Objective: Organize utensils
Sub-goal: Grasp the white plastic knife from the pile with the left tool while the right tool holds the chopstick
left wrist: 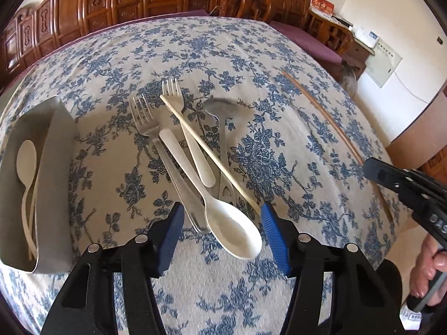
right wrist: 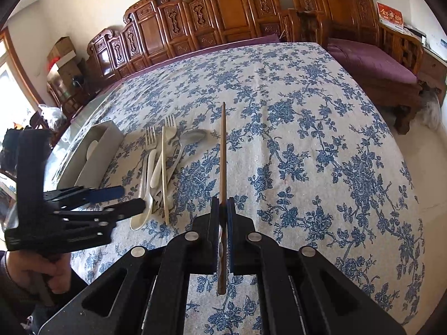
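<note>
A pile of utensils lies on the floral tablecloth: a white plastic spoon (left wrist: pixel 232 234), a metal fork (left wrist: pixel 148 125), a white fork (left wrist: pixel 178 103), a metal spoon (left wrist: pixel 220 109) and a pale chopstick (left wrist: pixel 209 153). My left gripper (left wrist: pixel 222 223) is open, its blue pads either side of the white spoon's bowl. A grey tray (left wrist: pixel 53 195) at the left holds a white spoon (left wrist: pixel 26 162) and sticks. My right gripper (right wrist: pixel 223 209) is shut on a brown chopstick (right wrist: pixel 223 150), which points away over the cloth. The pile (right wrist: pixel 162 173) and tray (right wrist: pixel 97 153) also show in the right wrist view.
The tablecloth (right wrist: pixel 307 139) covers a large table. Carved wooden benches (right wrist: pixel 223 14) with purple cushions (right wrist: pixel 371 61) stand behind and to the right. The table edge drops off at the right (left wrist: pixel 399 223).
</note>
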Action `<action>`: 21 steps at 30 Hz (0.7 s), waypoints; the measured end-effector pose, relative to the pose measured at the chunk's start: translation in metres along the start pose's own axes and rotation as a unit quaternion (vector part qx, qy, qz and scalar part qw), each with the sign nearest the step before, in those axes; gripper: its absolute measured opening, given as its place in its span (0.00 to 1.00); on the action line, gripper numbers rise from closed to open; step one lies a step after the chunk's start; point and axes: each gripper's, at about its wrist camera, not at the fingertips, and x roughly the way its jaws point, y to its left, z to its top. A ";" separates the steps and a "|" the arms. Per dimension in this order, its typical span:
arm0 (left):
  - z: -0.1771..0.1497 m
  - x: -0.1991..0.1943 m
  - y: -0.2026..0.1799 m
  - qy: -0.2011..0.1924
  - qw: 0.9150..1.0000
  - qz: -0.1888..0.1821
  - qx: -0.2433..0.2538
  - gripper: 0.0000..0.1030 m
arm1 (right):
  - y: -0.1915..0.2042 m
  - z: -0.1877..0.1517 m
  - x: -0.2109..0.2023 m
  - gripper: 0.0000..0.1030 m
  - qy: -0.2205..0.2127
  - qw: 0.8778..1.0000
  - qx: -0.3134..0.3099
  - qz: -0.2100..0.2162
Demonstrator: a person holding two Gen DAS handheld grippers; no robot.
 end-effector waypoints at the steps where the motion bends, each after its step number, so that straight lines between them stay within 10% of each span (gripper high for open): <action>1: 0.000 0.004 0.000 0.005 1.000 0.005 0.000 0.49 | 0.001 0.000 0.000 0.06 0.000 1.000 -0.001 0.001; 14: -0.014 0.006 0.016 0.024 1.000 0.002 -0.018 0.05 | 0.000 0.001 -0.001 0.06 -0.001 1.000 0.000 0.002; 21: -0.018 -0.007 0.030 0.014 1.000 0.007 -0.021 0.01 | 0.010 -0.003 0.004 0.06 0.005 1.000 -0.015 -0.004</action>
